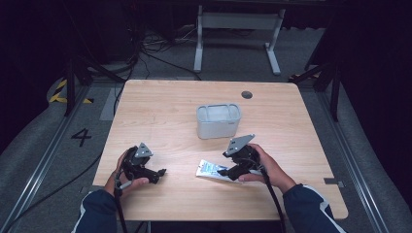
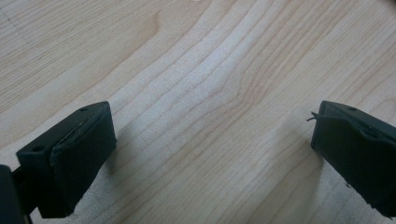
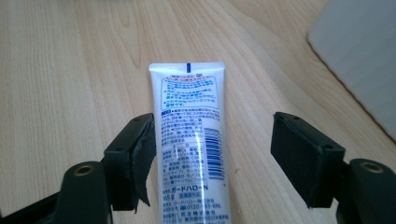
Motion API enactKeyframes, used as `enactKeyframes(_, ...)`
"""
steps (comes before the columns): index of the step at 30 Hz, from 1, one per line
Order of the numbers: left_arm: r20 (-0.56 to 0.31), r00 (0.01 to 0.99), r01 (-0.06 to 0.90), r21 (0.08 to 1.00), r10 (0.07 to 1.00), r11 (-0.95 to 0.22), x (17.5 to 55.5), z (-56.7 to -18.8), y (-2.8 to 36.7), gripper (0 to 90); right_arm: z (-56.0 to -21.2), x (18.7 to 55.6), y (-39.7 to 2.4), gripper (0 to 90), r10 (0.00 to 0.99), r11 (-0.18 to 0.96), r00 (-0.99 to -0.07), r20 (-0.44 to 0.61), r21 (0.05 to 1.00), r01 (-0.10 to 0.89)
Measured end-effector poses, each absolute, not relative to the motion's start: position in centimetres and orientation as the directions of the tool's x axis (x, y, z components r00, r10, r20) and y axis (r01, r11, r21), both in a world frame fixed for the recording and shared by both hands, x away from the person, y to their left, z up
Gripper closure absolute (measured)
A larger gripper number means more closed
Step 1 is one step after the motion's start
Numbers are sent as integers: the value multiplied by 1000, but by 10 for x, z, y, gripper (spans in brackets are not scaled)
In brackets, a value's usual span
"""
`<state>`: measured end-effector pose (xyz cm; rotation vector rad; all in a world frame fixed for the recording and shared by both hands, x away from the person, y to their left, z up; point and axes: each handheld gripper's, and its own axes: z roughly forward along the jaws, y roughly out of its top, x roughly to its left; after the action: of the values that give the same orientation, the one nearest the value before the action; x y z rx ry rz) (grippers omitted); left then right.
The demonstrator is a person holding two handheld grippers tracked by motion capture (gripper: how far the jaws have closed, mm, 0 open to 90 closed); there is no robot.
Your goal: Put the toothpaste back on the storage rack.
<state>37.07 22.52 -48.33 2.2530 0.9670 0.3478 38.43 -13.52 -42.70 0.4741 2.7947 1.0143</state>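
Tube (image 3: 194,140) between open right tongs (image 3: 212,158), unclamped

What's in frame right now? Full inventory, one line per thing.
tube: 1, white with blue print, flat on the table near its front edge, between the right gripper's jaws; one pad close against its side, the other clear of it
container: 1, grey, rounded box, middle of the table beyond the tube
table: 1, light wood, with a dark round port near its far edge
white frame: 1, on the floor beyond the table
cables: several, black, on the floor at far left
left gripper: 1, black, jaws open over bare wood, front left
right gripper: 1, black, jaws open astride the tube, front right
hands: 2, in dark blue sleeves, one on each gripper
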Motion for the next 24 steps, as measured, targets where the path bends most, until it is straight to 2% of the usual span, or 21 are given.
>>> enactKeyframes(15,-12,697,542,662,717,-517,371,-484,225,2,-448,391,-101,359,277,818,-961,7,522,240)
enactKeyframes(24,-11,698,542,662,716,-518,371,-484,226,2,-456,393,-91,361,290,842,-957,7,474,259)
